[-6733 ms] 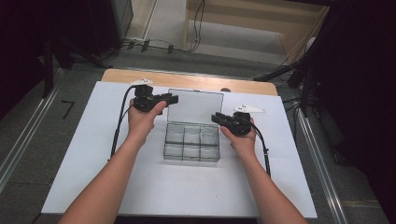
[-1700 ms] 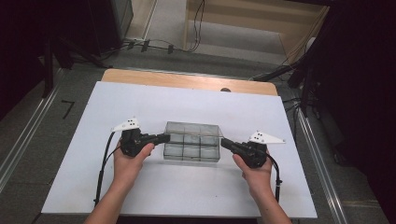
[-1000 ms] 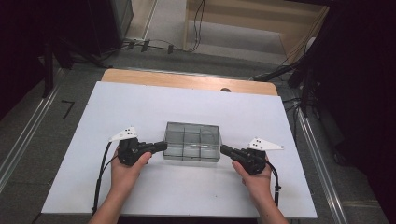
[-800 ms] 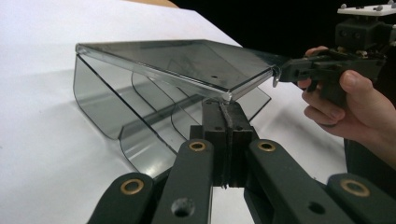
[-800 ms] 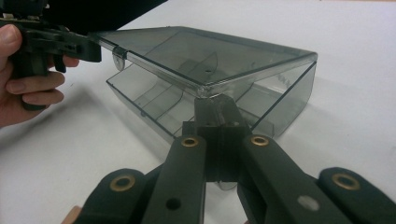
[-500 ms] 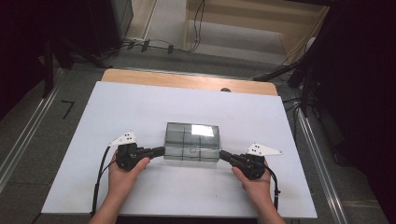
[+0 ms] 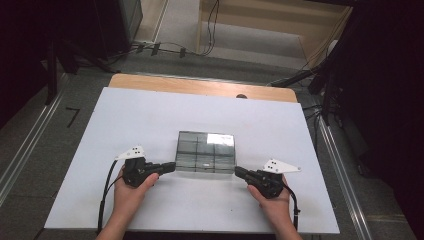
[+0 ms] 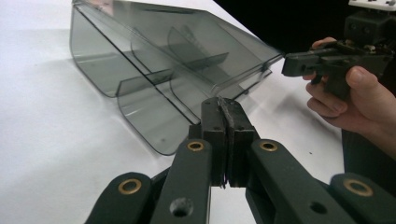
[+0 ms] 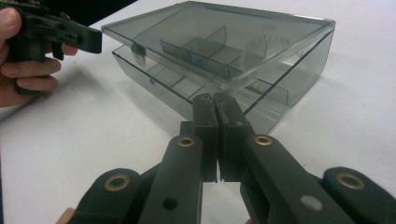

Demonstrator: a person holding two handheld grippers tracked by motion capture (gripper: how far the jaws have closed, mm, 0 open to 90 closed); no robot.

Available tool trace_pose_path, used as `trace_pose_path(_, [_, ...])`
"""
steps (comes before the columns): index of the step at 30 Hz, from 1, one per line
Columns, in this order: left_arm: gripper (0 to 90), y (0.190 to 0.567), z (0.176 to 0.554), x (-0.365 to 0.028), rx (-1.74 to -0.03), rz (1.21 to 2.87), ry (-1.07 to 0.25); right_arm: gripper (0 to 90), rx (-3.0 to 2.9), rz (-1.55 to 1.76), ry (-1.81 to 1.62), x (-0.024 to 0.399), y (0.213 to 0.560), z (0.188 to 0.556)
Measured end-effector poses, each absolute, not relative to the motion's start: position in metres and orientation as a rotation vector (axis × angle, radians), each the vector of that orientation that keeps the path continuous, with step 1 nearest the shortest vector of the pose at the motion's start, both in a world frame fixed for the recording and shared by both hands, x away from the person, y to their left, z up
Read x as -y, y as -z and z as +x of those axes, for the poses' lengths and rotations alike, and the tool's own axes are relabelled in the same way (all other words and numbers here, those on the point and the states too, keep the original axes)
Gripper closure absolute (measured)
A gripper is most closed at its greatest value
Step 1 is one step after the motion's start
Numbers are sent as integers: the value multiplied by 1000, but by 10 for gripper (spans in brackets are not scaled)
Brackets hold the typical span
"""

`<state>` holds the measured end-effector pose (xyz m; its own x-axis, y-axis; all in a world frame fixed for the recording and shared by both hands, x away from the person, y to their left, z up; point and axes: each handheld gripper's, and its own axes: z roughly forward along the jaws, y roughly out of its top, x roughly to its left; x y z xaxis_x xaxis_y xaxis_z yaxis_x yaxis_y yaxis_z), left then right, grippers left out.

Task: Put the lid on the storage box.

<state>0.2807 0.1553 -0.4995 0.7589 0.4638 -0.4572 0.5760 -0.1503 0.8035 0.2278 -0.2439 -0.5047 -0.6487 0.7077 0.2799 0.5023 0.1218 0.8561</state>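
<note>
A smoky clear compartment box [image 7: 205,152] lies on the white table top [image 7: 140,115], a glare patch on its lid. In the left gripper view the lid [image 8: 187,32] stands slightly ajar above the divided base. My left gripper [image 7: 172,165] is shut, its tips at the box's near left corner, nothing between the jaws [image 8: 225,101]. My right gripper [image 7: 237,171] is also shut, its tips at the near right corner, just under the lid's edge [image 9: 215,97]. Each gripper view shows the other gripper's tip at the lid's far corner, the right gripper [image 8: 286,64] and the left gripper [image 9: 95,41].
A wooden strip [image 7: 200,86] runs along the table's far edge. Metal rails [image 7: 30,145] flank the table on both sides, and cables lie on the floor [image 7: 165,47] behind. White surface spreads all around the box.
The lid, upright and open at first, has come down over the base. Both hands have moved from the box's back to its near corners, drawing slightly toward the table's front.
</note>
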Motion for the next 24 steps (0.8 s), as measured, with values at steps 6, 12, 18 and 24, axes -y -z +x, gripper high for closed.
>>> trace_pose_path(6, [881,488,272,-162,-766,1751,56,837,-2166,1176,-1567,246,495,218])
trace_pose_path(12, [680,473,261,-169,-707,1730,-81,661,-2115,1108,-1573,249,484,209])
trace_pose_path(18, [471,464,251,-174,-680,1727,-171,405,-2058,1086,-1575,255,473,202])
trace_pose_path(24, [293,460,247,-183,-705,1716,-214,219,-2013,1105,-1537,264,468,197])
